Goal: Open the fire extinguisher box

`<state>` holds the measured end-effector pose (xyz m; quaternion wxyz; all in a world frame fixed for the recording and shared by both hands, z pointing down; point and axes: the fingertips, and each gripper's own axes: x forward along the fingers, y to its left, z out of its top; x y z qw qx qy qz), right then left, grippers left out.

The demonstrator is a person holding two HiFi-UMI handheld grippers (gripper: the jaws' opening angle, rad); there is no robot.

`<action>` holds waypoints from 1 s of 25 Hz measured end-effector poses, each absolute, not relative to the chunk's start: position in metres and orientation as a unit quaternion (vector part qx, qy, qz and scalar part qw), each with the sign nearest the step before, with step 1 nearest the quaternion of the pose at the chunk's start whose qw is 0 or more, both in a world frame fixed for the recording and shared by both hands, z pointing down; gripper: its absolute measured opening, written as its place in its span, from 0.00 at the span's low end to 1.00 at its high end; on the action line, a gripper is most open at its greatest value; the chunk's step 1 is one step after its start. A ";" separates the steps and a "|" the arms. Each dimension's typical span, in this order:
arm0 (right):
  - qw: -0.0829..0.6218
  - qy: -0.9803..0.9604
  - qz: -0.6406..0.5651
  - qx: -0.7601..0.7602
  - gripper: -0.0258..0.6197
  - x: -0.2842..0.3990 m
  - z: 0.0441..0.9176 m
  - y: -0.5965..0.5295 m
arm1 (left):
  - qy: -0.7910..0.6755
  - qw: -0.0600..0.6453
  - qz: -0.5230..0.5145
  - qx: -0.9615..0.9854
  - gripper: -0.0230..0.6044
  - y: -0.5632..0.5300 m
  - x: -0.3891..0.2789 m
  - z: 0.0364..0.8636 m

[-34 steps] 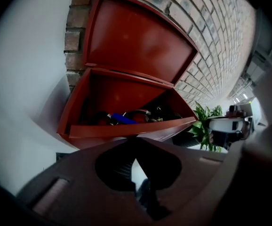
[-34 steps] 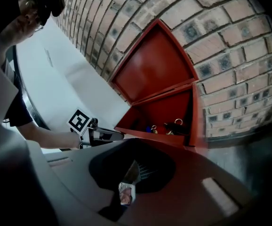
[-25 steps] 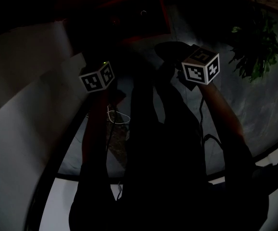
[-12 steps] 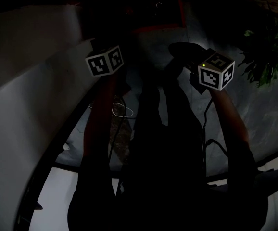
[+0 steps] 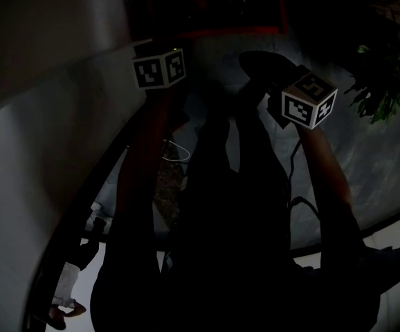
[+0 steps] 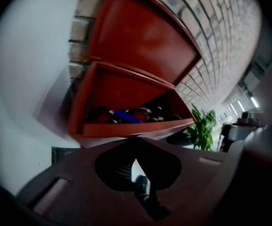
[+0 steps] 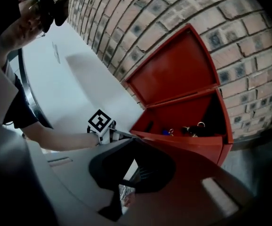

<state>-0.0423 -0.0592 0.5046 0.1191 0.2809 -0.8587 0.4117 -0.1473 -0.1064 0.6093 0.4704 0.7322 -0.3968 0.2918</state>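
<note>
The red fire extinguisher box (image 7: 183, 112) stands against a brick wall with its lid (image 7: 173, 69) raised. Inside lie extinguisher heads and a blue part (image 6: 126, 116). In the left gripper view the box's front rim (image 6: 136, 126) lies just beyond my left gripper (image 6: 137, 139), which is shut on nothing. My right gripper (image 7: 132, 139) is also shut and empty, farther back and to the right of the box. Its view shows the left gripper's marker cube (image 7: 100, 122) close to the box's left front corner. The head view is very dark, with both cubes (image 5: 158, 68) (image 5: 308, 99) below the box (image 5: 207, 12).
A white curved wall (image 7: 79, 79) runs left of the box. A green potted plant (image 6: 202, 126) stands to its right, also in the head view (image 5: 383, 75). The person's legs and a shoe (image 5: 266, 64) fill the middle. Another person's feet (image 5: 65, 306) show at bottom left.
The left gripper's cube has risen and shifted right, closer to the box's front edge. The right cube moved slightly right. The box slid towards the picture's top, and feet appeared at bottom left.
</note>
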 end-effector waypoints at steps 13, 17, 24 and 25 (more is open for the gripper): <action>0.064 -0.837 0.460 0.289 0.04 -0.045 0.491 -0.073 | -0.412 0.458 0.300 0.729 0.04 -0.109 -0.160 0.603; 0.021 -0.820 0.487 0.301 0.04 -0.023 0.483 -0.076 | -0.414 0.479 0.290 0.718 0.04 -0.107 -0.155 0.605; -0.012 -0.816 0.484 0.315 0.04 0.006 0.475 -0.084 | -0.423 0.487 0.298 0.703 0.04 -0.107 -0.154 0.604; -0.025 -0.814 0.487 0.317 0.04 0.010 0.473 -0.086 | -0.426 0.489 0.298 0.701 0.04 -0.108 -0.154 0.604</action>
